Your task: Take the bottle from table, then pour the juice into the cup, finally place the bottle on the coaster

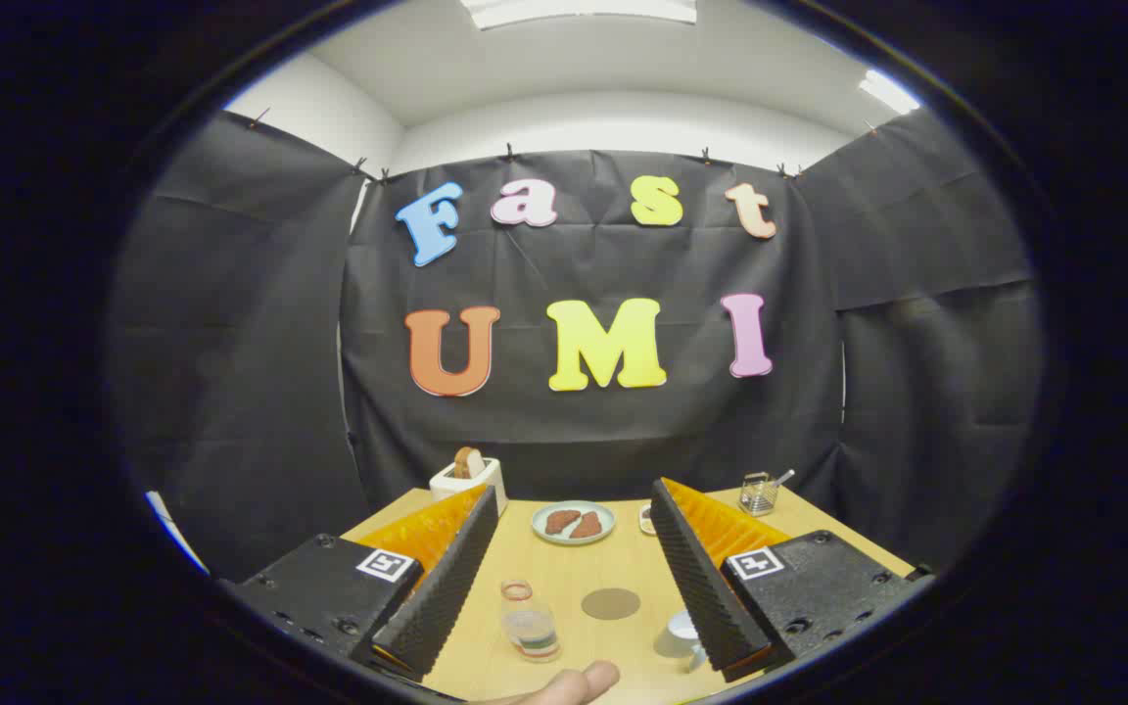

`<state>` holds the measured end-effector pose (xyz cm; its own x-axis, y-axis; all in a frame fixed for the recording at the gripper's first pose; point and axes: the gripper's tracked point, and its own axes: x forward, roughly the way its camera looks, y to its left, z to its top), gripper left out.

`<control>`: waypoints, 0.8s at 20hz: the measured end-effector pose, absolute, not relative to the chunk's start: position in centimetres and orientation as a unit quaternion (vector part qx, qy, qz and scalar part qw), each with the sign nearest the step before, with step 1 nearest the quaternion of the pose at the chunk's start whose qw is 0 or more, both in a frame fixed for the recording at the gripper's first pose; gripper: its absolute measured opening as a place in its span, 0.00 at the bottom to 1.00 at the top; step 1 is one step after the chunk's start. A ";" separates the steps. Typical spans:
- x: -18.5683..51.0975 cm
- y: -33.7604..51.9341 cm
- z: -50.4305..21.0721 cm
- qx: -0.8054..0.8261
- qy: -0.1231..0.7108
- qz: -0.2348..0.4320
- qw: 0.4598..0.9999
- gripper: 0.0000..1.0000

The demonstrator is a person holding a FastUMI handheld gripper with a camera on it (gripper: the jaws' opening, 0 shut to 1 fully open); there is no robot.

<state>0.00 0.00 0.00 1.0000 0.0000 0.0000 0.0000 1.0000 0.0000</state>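
Fingers of the gripper [574, 578] stand spread wide apart with nothing between them but bare table [613, 563], hanging above its near part. The bottle [529, 621] stands upright close to the near edge, just inside the left finger, uncapped as far as I can tell, with a banded label low on its clear body. The coaster [611, 603], a flat round disc, lies just beside it toward the middle, and the cup [681, 636] sits near the right finger, partly hidden behind it. A fingertip [574, 682] of a person's hand pokes in at the near edge.

Farther back sit a plate [573, 522] with two brown pieces, a toaster [467, 480] at the far left corner and a wire basket [759, 494] at the far right.

Nothing of the task looks started. The risks, as I judge them: the bottle is clear and light-looking (hard to read its true outline), so a descent off-centre could clip its open rim with the left finger and tip it. A grip taken too high would let it swing during pouring, and the cup, half hidden by the right finger, could be knocked on the way across.
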 end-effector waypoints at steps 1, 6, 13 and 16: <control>0.0 -0.2 0.1 -0.003 -0.001 -0.002 1.000 1.00; -0.3 -0.6 -0.1 -0.004 0.001 -0.008 1.000 1.00; -0.6 -0.7 -0.3 -0.009 0.000 -0.013 1.000 1.00; -0.6 -0.7 -0.7 -0.009 0.001 -0.015 1.000 1.00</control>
